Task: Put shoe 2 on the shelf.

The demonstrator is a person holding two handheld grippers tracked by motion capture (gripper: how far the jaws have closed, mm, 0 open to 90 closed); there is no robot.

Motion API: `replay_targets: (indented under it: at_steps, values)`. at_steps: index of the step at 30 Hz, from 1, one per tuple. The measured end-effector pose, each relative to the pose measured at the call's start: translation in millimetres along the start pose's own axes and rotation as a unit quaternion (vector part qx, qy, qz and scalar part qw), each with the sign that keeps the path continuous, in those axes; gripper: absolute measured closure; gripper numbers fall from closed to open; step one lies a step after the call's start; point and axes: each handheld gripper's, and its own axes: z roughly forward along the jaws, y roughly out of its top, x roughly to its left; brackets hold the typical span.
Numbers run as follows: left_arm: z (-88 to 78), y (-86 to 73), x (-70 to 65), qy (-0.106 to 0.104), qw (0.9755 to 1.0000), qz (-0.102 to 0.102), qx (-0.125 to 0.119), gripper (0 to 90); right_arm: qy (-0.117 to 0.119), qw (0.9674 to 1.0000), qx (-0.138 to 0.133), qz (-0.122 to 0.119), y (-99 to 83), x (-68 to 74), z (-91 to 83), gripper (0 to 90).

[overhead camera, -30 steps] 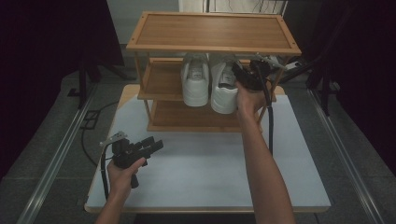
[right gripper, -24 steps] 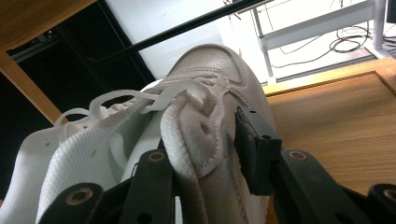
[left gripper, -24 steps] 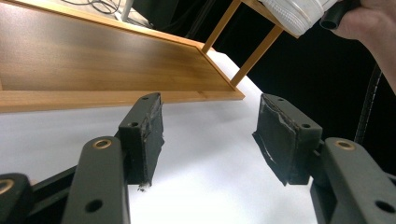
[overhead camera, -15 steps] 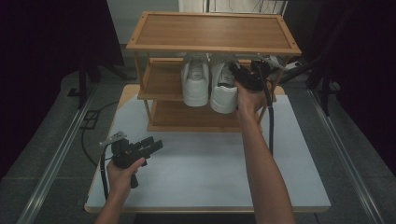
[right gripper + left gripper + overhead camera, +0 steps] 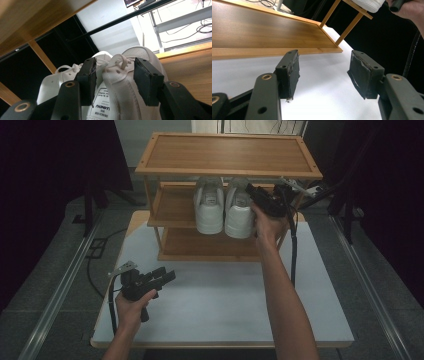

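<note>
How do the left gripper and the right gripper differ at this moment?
The left gripper hovers low over the white table; the right gripper is raised at the rack's middle shelf. The left gripper has nothing between its jaws; the right gripper's jaws, which have just been opening, straddle the right shoe's collar without pressing it. Both are black and open.

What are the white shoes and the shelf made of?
The white shoes look like smooth leather or fake leather, with stitched panels, punched holes and cloth laces. The shelf looks like wood, maybe bamboo, with a soft varnish: you can see streaky brown grain.
</note>
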Motion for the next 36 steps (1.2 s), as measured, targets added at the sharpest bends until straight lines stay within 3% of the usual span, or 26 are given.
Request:
replay_targets:
  at_steps: [12,20,36]
  values:
    - [1.1,-0.6,-0.3,0.0,1.0,0.002,0.002,41.3,0.006,0.9999,0.0,-0.011,-6.7,-1.9,-14.1,52.5]
    - [1.5,-0.9,0.1,0.003,1.0,0.001,0.003,41.3,0.008,0.999,0.004,-0.043,-13.2,-4.5,-27.3,52.1]
    - [2.5,-1.8,-1.4,0.003,0.9999,0.005,0.01,41.2,0.043,0.9963,0.007,-0.075,-23.4,-11.2,-67.1,51.2]
